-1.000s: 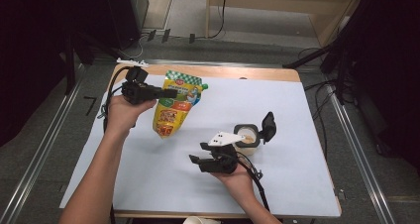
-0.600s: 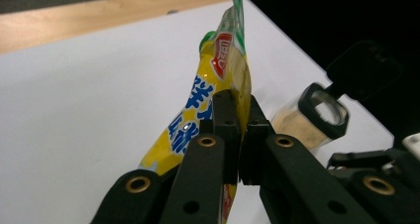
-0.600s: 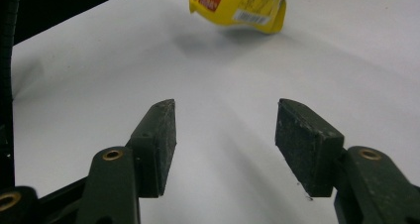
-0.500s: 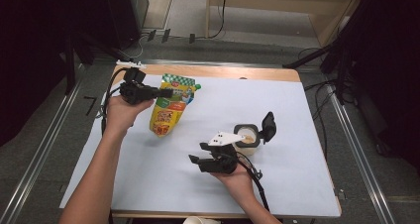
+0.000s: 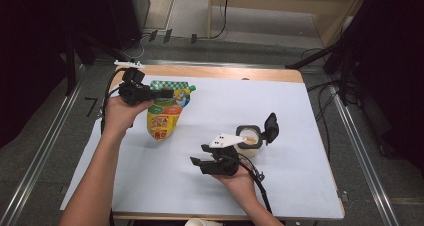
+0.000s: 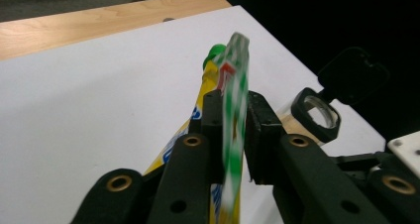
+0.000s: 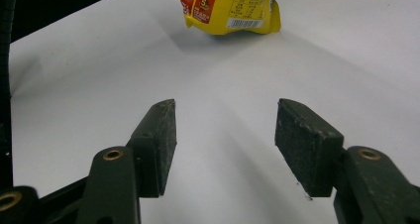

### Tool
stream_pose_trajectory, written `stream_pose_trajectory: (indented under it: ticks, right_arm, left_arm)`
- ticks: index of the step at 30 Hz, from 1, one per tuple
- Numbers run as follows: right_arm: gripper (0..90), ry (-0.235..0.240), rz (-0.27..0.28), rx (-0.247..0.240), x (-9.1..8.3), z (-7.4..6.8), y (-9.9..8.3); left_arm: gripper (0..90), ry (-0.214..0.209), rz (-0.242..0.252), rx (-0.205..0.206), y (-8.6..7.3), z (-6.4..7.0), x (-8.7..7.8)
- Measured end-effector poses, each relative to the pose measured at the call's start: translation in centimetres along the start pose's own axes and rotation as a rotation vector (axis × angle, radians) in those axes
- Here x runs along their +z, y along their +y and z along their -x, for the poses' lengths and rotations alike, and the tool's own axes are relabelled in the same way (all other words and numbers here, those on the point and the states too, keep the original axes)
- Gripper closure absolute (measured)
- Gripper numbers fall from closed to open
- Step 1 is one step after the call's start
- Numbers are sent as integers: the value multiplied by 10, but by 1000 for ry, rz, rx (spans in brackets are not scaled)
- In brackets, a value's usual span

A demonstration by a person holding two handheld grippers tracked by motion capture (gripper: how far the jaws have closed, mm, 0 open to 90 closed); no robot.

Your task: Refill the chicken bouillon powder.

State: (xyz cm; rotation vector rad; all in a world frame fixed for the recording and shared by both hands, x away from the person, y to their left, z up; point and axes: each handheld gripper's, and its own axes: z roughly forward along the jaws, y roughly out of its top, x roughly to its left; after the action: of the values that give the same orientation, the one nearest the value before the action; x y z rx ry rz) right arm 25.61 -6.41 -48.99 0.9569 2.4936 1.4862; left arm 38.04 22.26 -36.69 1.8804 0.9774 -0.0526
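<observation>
- Left gripper [image 6: 233,135] fingers [image 6: 213,130]: pinched tight on the green-checked top edge of the yellow pouch [image 5: 165,116]; in the left gripper view the pouch edge sits squeezed between both pads, blurred.
- Right gripper [image 7: 225,144] fingers [image 7: 158,140]: spread wide, nothing between them, just bare white sheet in the gap.
- Pouch: yellow, printed labels, green cap [image 6: 214,51] at the top beside the checked strip. High view puts it at the far-left part of the white sheet [image 5: 280,101], top end up at the left gripper [image 5: 167,93], bottom end pointing toward the person.
- Can't tell if the pouch bottom touches the sheet or hangs just above it; right gripper view shows its lower end [image 7: 230,8] with a barcode and a shadow under it.
- Left hand [image 5: 120,113] wraps the left gripper body near the far-left table corner, cable looping off behind.
- Right hand [image 5: 240,178] holds the right gripper [image 5: 200,156] low over the sheet near the middle, jaws pointing left toward the pouch, well apart from it.
- Small round container [image 5: 249,138] just beside the right gripper, on its far right side; black flip lid [image 5: 271,127] stands open, something pale inside.
- Same container in the left gripper view, lid [image 6: 354,75] up, rim [image 6: 317,115] visible.
- Wooden table edge [image 5: 250,73] shows beyond the sheet.
</observation>
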Motion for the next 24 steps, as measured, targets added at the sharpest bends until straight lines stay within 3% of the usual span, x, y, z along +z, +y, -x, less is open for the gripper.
stream_pose_trajectory:
  ticks: [2,5,17,21,24]
  right_arm:
    - [422,1,1,0,0,0,0]
    - [422,1,3,-1,0,0,0]
    - [427,1,7,-1,-1,0,0]
    - [429,2,6,-1,-2,0,1]
    - [429,6,6,-1,-2,-1,1]
  left_arm:
    - [769,-17,10,-3,1,1,-1]
    - [736,-1,1,16,2,4,-5]
    - [665,23,27,20,5,5,-21]
    - [570,15,19,19,5,6,-23]
    - [528,40,19,37,6,9,-26]
